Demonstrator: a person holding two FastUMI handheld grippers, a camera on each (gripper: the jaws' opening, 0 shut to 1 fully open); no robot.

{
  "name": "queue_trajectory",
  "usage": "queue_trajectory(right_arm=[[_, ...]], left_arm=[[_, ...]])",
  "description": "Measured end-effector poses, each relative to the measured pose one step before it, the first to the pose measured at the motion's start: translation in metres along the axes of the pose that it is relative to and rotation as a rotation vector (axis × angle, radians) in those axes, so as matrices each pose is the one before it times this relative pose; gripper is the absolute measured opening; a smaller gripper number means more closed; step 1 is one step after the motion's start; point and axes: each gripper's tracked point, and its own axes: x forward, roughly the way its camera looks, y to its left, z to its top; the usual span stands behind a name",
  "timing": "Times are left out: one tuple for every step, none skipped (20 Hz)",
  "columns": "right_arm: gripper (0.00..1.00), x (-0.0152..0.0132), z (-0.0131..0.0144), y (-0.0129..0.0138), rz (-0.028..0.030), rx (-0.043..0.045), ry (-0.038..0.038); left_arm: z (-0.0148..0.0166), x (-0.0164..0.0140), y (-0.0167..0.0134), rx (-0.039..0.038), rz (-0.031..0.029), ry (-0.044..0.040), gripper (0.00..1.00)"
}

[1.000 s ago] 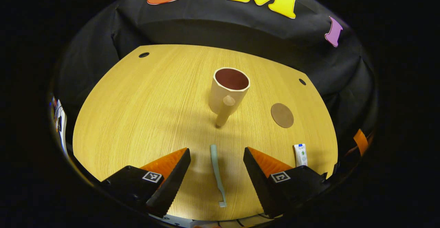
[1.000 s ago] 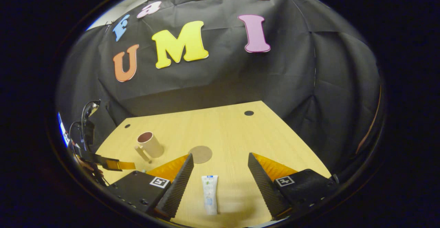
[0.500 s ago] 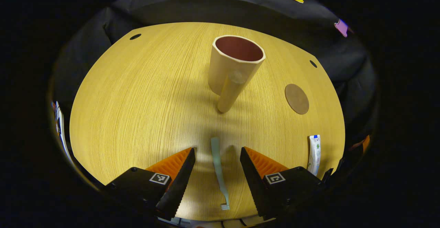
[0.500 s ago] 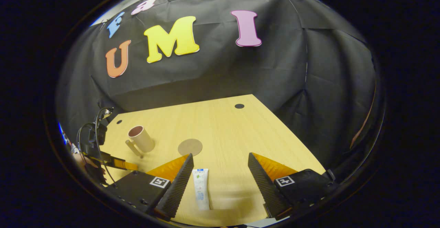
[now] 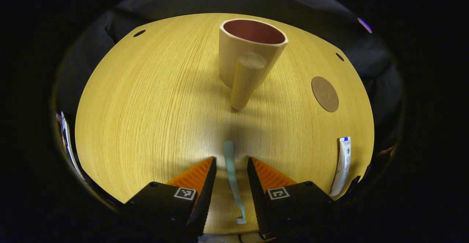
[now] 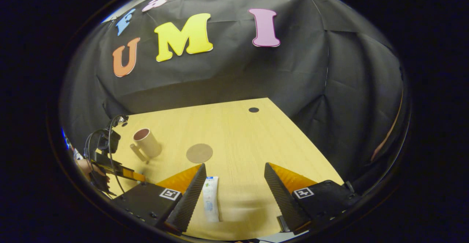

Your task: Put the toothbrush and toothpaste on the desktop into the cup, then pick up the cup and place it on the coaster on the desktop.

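Ridged wedge jaws flanking slim toothbrush (image 5: 231, 177), wood-grain desktop (image 5: 154, 100)

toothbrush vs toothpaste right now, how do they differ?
Toothbrush: slim pale-green stick, lying centred between the left tool's narrowed fingers, bristle head towards the camera. Toothpaste: flat, wider white tube with printed markings, lying close to one finger of the wide-open right tool, off centre in the gap. Shared: both lie flat on the wooden desktop, outside the cup, neither clamped yet.
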Motion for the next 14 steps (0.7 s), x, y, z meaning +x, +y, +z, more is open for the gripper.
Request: queue_trajectory(right_arm=[[0.95,0.00065,0.00002,-0.00019,0.00047,-0.00014,0.00343],[0.95,0.00081,-0.00167,0.00001,0.00099,-0.00087,0.00471],[0.95,0.00041,0.00007,0.00071,0.00242,-0.00057,0.00440],[0.95,0.00101,-0.00069,-0.00004,0.00282,-0.00143,0.00612],[0.95,0.00097,-0.00061,0.00058,0.00330,-0.00305,0.00558],[0.96,0.00105,-0.00170,0.00024,0.00239,-0.00534,0.00696],[0.95,0.00173,-0.00103,0.00130,0.00347,-0.00757,0.00930],[0.95,0.00290,-0.00201,0.00256,0.00176,-0.00849,0.01070],[0.96,0.00205,-0.00132,0.00206,0.00470,-0.00789,0.01055],[0.96,0.00106,-0.00176,0.00382,0.00701,-0.00763,0.01192],[0.96,0.00238,-0.00127,0.00306,0.00816,-0.00886,0.01267],[0.96,0.00222,-0.00205,0.00281,0.00662,-0.01059,0.01341],[0.95,0.00325,-0.00119,0.00315,0.00617,-0.01166,0.01509],[0.96,0.00260,-0.00238,0.00362,0.00936,-0.01186,0.01608]], left_arm=[[-0.00164,-0.00025,0.00131,0.00666,0.00815,0.00388,0.53],[-0.00056,0.00006,0.00113,0.00745,0.01024,0.00280,0.48],[0.00010,0.00054,0.00303,0.00420,0.01064,0.00163,0.45],[0.00147,-0.00018,0.00007,0.00040,0.00289,0.00057,0.36],[-0.00280,0.00084,0.00048,0.00440,0.00569,0.00188,0.34],[-0.00039,-0.00024,0.00258,0.00649,0.00950,0.00091,0.29],[0.00080,0.00021,0.00152,0.00126,0.00365,-0.00221,0.26],[0.00069,-0.00027,0.00084,-0.00121,0.00063,-0.00158,0.20],[0.00078,0.00044,0.00048,0.00048,0.00169,-0.00176,0.17],[-0.00060,0.00066,-0.00176,0.00264,0.00106,0.00011,0.15],[-0.00113,0.00026,-0.00001,0.00348,0.00090,-0.00051,0.14],[0.00099,-0.00095,0.00092,0.00205,0.00003,-0.00057,0.13],[0.00051,-0.00041,0.00114,0.00028,-0.00141,-0.00066,0.13],[0.00093,-0.00072,0.00001,0.00070,-0.00333,-0.00151,0.11]])
